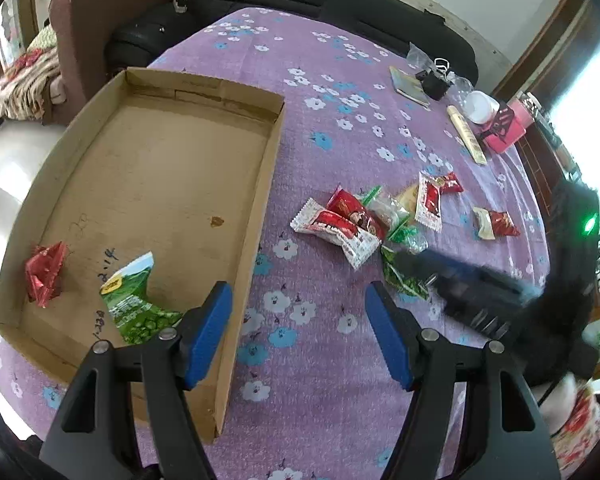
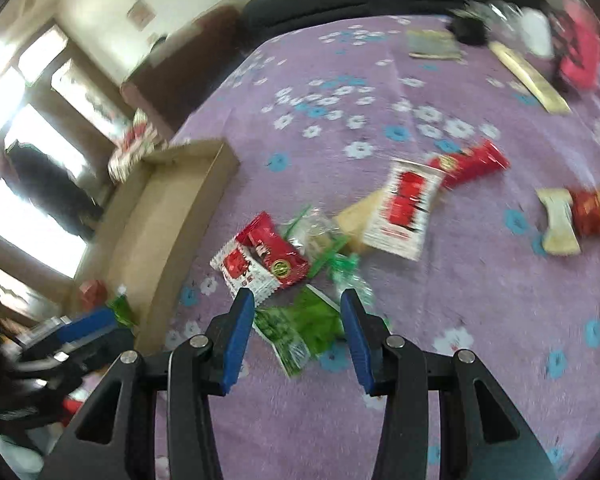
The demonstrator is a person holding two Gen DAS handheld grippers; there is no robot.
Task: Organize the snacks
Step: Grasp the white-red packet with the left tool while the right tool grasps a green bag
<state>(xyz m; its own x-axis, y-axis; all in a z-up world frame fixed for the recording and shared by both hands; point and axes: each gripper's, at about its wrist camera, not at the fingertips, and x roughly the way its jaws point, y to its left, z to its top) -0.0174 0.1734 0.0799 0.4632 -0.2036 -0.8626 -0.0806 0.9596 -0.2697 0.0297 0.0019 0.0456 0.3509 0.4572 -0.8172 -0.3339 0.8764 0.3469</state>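
Two snacks already lie in the box (image 1: 168,168) at your left — a red pack (image 1: 44,274) and a green bag (image 1: 134,304) — so your left gripper (image 1: 298,330) hangs by its near wall, fingers spread and empty. Your right gripper (image 2: 298,338), fingers apart, straddles a green packet (image 2: 300,328) on the tabletop (image 2: 460,288) — likely the next pick — with the pile (image 2: 324,236) just beyond.

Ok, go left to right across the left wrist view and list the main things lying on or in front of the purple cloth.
Crumpled red foil wrapper → green snack packet, both inside the shallow cardboard tray → red-and-white wrapped candy → small red-and-cream packet → pink box.
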